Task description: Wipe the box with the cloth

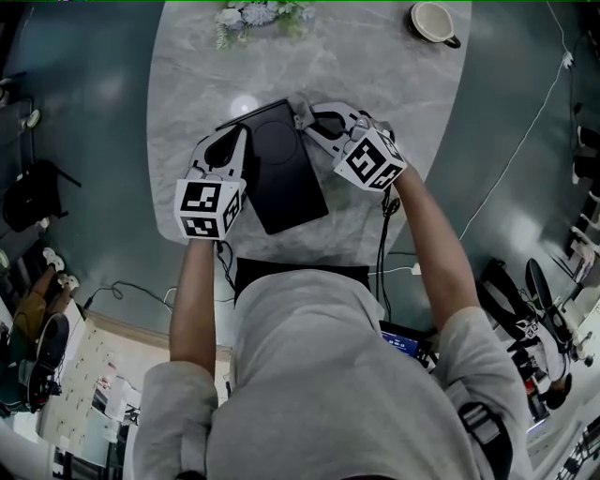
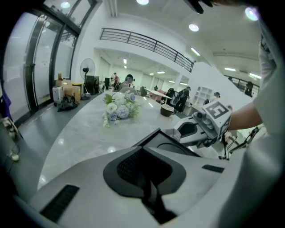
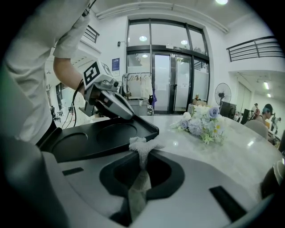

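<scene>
The black box (image 1: 281, 178), a flat tray-like thing with two round hollows in its top, lies on the grey marble desk (image 1: 394, 75) just ahead of the person, between the two claws. The right claw (image 1: 302, 120) is clamped on a pale, fluffy cloth (image 3: 142, 146). A strip of the cloth runs down between the jaws, and a tuft sticks out past the tips. That tuft sits against the box at its far right corner, touching the rim where it meets the desk. The left claw (image 1: 240, 139) is closed tight, and its own view shows nothing between the jaws. Its tips lie on the box's left edge, pointing slantwise down onto it. Whether they press on the box cannot be told. Both claws angle inward towards the far end of the box, so that their tips stand near each other across it. Farther along the desk, well apart from the box, lie a bunch of white and blue flowers (image 1: 251, 17) and a cup (image 1: 433, 21).
</scene>
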